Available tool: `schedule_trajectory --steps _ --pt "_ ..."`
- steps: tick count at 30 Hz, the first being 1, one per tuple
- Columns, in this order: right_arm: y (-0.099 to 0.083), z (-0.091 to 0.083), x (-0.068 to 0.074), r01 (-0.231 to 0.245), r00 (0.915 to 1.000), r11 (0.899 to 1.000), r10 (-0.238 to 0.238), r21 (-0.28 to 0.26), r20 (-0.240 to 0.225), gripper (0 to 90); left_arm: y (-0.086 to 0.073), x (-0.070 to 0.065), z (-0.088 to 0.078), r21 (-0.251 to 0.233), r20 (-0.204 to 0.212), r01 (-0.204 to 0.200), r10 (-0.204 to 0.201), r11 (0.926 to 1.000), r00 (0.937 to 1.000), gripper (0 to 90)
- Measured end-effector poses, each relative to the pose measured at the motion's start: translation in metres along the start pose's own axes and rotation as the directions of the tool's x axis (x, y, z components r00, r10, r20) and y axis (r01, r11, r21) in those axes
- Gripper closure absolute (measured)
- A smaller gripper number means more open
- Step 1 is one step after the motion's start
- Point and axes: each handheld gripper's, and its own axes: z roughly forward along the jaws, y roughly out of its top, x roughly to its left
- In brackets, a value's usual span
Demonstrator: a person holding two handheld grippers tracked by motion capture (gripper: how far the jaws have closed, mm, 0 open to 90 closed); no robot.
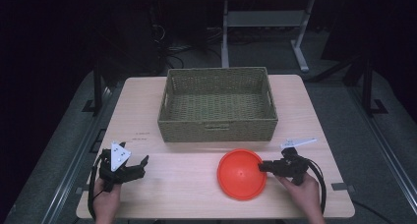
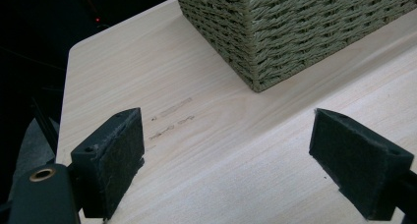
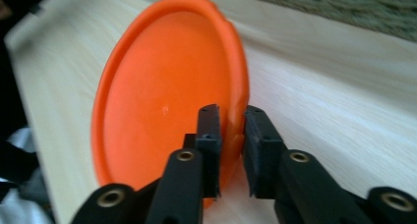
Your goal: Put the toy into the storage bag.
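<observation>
Right gripper (image 3: 231, 135) clamps plate (image 3: 162, 101) rim — near edge hidden

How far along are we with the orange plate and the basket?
Done: the right hand-held gripper has its jaws shut on the rim of the round orange plastic plate. In hand: that grip, with the plate on the light wooden table. Left: presumably lifting it into the empty woven green-grey basket. The left hand-held gripper is open, idle.

On the table (image 1: 162, 184) there is one woven basket (image 1: 218, 106) at twelve o'clock and one orange plate (image 1: 241, 174) near five o'clock. Two grippers: left gripper (image 1: 137, 167) at seven, right gripper (image 1: 262, 167) at four. Two faint printed marks (image 2: 170, 118), probably labels.
</observation>
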Motion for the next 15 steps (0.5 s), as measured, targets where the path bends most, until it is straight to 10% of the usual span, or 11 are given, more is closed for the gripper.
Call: schedule_trajectory --steps 15 --pt "0.03 -0.01 0.016 0.039 0.9966 0.998 -0.036 0.039 -0.074 81.9 -0.002 0.003 -0.003 -0.004 -0.011 0.019 -0.019 0.9998 0.9998 12.9"
